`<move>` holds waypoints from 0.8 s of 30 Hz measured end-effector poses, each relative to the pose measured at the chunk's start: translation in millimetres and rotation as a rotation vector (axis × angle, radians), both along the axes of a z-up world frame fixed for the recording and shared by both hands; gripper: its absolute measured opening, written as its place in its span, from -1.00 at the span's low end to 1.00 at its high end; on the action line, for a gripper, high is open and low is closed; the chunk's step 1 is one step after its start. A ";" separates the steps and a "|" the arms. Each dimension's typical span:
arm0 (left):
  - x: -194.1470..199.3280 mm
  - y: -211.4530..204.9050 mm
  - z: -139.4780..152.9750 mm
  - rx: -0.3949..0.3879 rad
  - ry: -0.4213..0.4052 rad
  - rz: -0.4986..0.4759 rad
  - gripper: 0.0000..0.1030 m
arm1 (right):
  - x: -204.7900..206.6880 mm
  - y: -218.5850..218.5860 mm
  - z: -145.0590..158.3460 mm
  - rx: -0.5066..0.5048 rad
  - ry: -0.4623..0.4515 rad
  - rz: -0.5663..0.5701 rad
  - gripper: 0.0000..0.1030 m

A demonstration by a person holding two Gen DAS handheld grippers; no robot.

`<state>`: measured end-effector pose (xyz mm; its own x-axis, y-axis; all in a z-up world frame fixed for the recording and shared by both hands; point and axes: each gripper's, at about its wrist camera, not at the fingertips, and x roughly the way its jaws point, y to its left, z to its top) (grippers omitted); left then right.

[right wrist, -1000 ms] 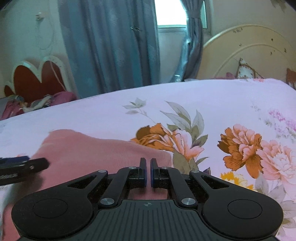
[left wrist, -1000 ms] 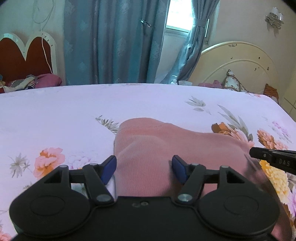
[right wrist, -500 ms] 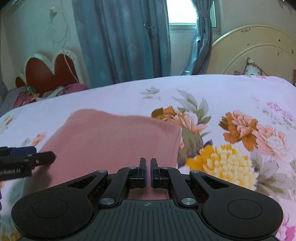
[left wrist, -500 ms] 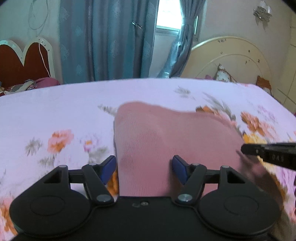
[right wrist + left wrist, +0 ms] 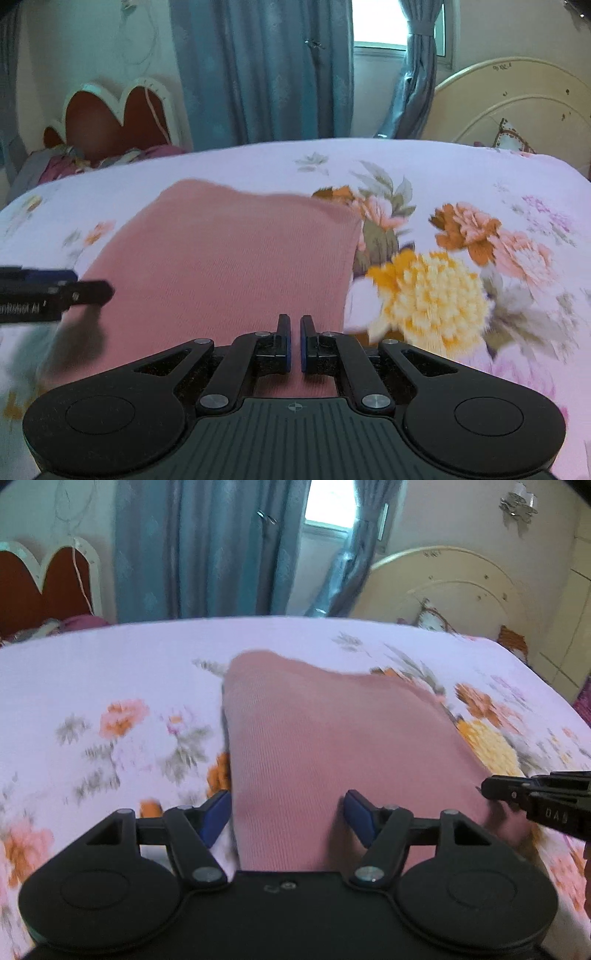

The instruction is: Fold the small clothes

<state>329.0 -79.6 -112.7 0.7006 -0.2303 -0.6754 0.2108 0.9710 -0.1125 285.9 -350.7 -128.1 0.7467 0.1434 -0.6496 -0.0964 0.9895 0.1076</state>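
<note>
A pink ribbed garment point(image 5: 332, 746) lies folded flat on the flowered bedsheet point(image 5: 110, 672); it also shows in the right wrist view point(image 5: 229, 258). My left gripper point(image 5: 287, 814) is open, its blue pads astride the garment's near left part, a little above it. My right gripper point(image 5: 294, 343) is shut with a thin gap, over the garment's near right edge; whether cloth is pinched is hidden. The right gripper's tip shows in the left wrist view point(image 5: 535, 797), and the left gripper's tip in the right wrist view point(image 5: 55, 291).
The bed's cream headboard point(image 5: 454, 587) and a cushion point(image 5: 428, 616) stand at the far right. Blue curtains point(image 5: 207, 546) and a window hang behind. A red heart-shaped headboard point(image 5: 110, 114) with piled clothes point(image 5: 74, 162) stands at the far left.
Both grippers have lifted and drawn back toward me, so more of the garment and sheet shows. The jaws have kept their positions.
</note>
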 end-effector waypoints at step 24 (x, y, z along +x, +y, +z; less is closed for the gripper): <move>-1.4 34.7 9.6 -0.071 0.073 -0.067 0.63 | -38.5 14.3 18.0 0.012 0.026 -0.213 -0.55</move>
<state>327.6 -44.9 -103.1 0.6318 -0.3246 -0.7039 0.2641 0.9439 -0.1982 247.4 -336.3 -110.2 0.7441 -0.0082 -0.6680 0.1176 0.9859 0.1189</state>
